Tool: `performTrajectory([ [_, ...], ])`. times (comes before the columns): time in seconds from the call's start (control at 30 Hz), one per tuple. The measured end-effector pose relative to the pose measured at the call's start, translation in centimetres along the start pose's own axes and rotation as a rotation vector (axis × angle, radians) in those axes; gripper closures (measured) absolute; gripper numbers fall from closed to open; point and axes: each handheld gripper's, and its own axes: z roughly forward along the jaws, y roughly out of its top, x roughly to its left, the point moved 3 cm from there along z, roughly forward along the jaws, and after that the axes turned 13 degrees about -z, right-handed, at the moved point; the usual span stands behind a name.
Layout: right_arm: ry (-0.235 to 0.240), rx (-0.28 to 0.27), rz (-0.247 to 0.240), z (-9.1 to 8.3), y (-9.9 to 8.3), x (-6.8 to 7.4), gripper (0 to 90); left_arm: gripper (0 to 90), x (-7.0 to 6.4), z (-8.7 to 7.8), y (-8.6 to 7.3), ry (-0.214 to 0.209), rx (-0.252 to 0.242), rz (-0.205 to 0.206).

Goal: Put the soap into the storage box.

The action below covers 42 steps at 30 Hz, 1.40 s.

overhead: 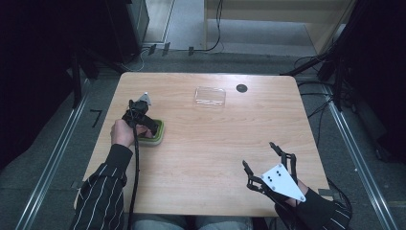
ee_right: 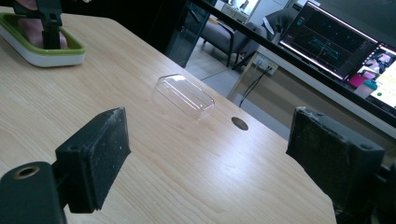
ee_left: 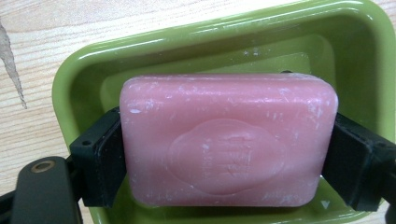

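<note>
The left gripper clamps a pink soap bar by its two short ends, both black jaws pressed flat against it, the bar sitting in a green soap dish on the wooden table. Seen from the high view, that dish lies near the table's left edge under the person's left hand. The right gripper hovers over the near right corner, jaws wide apart and holding nothing. A clear plastic lid rests toward the far side, beside a dark round hole.
</note>
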Motion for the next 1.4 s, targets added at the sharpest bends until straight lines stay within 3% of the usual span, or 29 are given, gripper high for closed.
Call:
performTrajectory([
  [0.5, 0.003, -0.004, -0.006, 0.1, 0.1, 0.0, 13.2, 13.4, -0.1, 0.0, -0.1, 0.013, -0.006, -0.009],
  [0.9, 0.001, -0.008, -0.004, 0.0, 0.0, -0.1, 13.2, 2.7, -0.4, -1.3, -0.4, 0.017, -0.026, -0.002],
  [1.4, -0.005, -0.007, -0.003, -0.1, 0.1, 0.1, 13.2, 1.2, -0.3, -3.4, -1.5, -0.021, -0.01, 0.049],
])
